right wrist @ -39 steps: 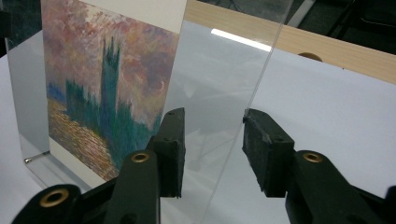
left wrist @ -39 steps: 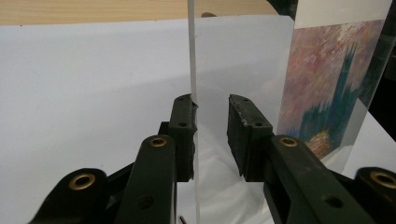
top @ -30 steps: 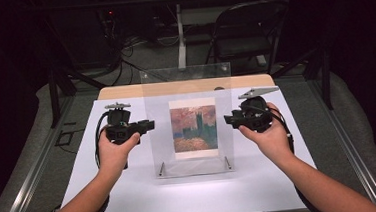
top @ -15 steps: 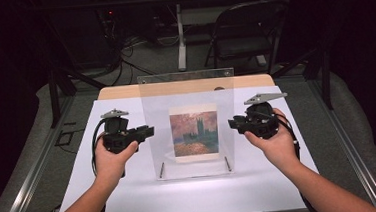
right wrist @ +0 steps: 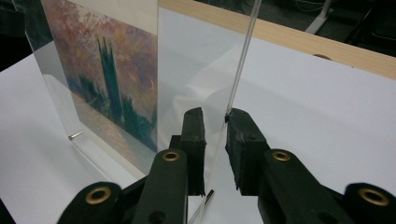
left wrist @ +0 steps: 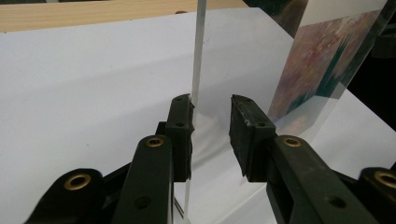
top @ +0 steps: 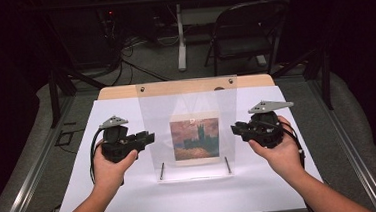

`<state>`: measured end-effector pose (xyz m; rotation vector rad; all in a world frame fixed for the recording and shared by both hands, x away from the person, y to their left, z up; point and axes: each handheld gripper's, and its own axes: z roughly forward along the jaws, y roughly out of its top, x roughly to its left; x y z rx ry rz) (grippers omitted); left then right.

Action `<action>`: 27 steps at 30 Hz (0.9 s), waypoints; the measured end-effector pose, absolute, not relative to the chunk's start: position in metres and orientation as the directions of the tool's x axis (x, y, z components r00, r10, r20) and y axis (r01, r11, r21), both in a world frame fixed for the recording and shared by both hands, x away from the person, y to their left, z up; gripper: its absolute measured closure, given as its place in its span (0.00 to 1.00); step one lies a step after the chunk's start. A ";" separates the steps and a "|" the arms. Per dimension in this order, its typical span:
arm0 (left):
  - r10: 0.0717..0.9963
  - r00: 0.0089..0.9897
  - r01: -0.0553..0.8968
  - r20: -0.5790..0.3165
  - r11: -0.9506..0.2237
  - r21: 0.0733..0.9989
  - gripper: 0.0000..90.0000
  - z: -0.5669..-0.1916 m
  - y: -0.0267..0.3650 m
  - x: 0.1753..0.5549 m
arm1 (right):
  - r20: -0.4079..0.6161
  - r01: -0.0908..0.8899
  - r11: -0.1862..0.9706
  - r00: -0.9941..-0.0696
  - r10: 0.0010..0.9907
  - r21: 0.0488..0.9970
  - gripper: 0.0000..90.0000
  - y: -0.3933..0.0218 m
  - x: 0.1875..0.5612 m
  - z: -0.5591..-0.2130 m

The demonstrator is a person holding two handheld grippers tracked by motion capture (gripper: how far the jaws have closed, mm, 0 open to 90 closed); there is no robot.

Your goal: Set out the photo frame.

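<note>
Left gripper (top: pixel 148 137) straddles the left edge of the clear acrylic frame (top: pixel 188 101), jaws just opening, 1 pad against the pane, the other apart. Right gripper (top: pixel 237 129) brackets the right edge, jaws just closing, a thin gap visible. The frame stands upright on the white table (top: pixel 132 195), holding a painting print (top: pixel 195 138) at mid-pane.

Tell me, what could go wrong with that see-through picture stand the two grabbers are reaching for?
1. The clear frame stands upright on the white table; a sideways push could tip it.
2. The left gripper has one edge between open jaws, while the right gripper has just been closing around the other edge. An uneven lift could twist the frame or let it slip.
3. A hard squeeze might mark the pane beside the painting.
</note>
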<state>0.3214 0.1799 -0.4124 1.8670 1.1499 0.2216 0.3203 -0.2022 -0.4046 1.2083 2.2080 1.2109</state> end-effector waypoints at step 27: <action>0.768 0.578 0.580 -0.275 -0.150 0.801 0.75 -0.420 0.183 0.300 | 0.135 0.527 0.255 -0.592 0.795 0.810 0.88 -0.209 0.299 -0.414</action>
